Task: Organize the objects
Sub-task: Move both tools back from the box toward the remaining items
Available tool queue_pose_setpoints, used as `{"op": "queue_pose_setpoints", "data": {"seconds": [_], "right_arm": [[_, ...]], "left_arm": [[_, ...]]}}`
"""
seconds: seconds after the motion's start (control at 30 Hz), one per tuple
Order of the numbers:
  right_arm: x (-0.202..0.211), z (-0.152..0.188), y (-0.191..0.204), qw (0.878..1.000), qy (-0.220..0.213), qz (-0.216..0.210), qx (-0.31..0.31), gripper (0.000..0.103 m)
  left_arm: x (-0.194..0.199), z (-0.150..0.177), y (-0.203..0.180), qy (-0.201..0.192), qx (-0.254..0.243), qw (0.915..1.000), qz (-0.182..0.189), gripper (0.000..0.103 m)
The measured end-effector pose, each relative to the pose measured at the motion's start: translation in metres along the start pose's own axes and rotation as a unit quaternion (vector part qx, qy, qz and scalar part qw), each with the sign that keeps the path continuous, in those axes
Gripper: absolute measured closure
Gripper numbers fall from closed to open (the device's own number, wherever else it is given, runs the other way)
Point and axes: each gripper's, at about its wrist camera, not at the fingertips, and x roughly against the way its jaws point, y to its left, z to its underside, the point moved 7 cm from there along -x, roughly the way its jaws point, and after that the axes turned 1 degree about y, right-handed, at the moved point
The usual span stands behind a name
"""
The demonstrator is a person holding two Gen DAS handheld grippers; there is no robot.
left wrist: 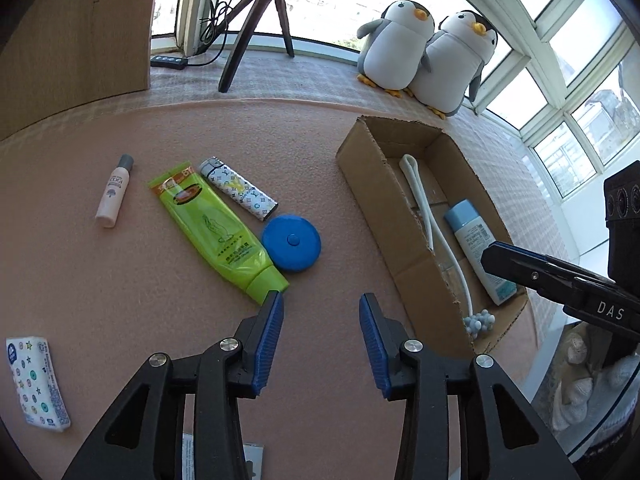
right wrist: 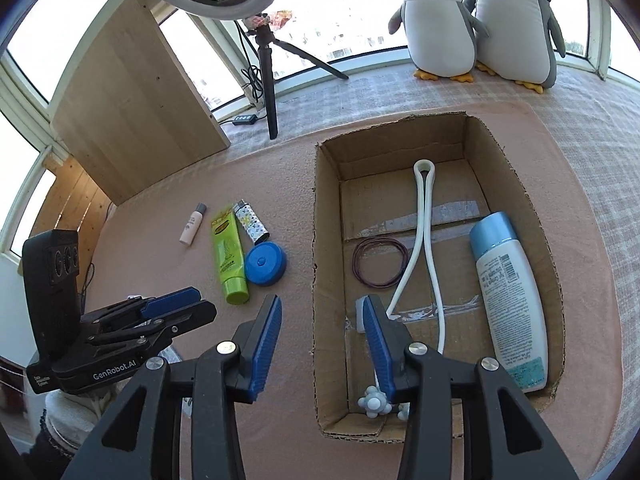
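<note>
Tube – cap end just beside left claw – lies ungripped

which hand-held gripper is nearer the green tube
Left. The left hand-held gripper is open with one fingertip almost at the cap of the green tube; the right hand-held gripper straddles the cardboard box wall, farther off.

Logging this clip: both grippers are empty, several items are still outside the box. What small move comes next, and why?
Probably ease the left gripper forward to straddle the green tube. Its open jaws sit just short of the tube's cap, while the right gripper hangs open over the cardboard box wall.
</note>
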Motion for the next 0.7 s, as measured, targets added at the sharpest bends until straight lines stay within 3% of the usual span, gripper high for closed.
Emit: {"op": "queue_pose_setpoints", "data": {"seconds": [0.2,0.47,0.7], "right_arm": [[-0.028,-0.005,0.043,0.999,0.021,-0.030,0.030,0.064],[-0.073,-0.022,0.090,0.995,0.055,-0.063,0.044,0.064],[-0.107,-0.026,0.111,0.994,0.077,-0.051,0.058,0.064]], "left_arm": [[0.013,0.013,0.055,-0.003,0.047,0.9987,-0.017,0.059],[0.016,0.024,0.084,0.000,0.068,0.9975,-0.015,0.059],[0.027,0.032,0.106,-0.002,0.079,0.9967,-0.019,0.059]]}}
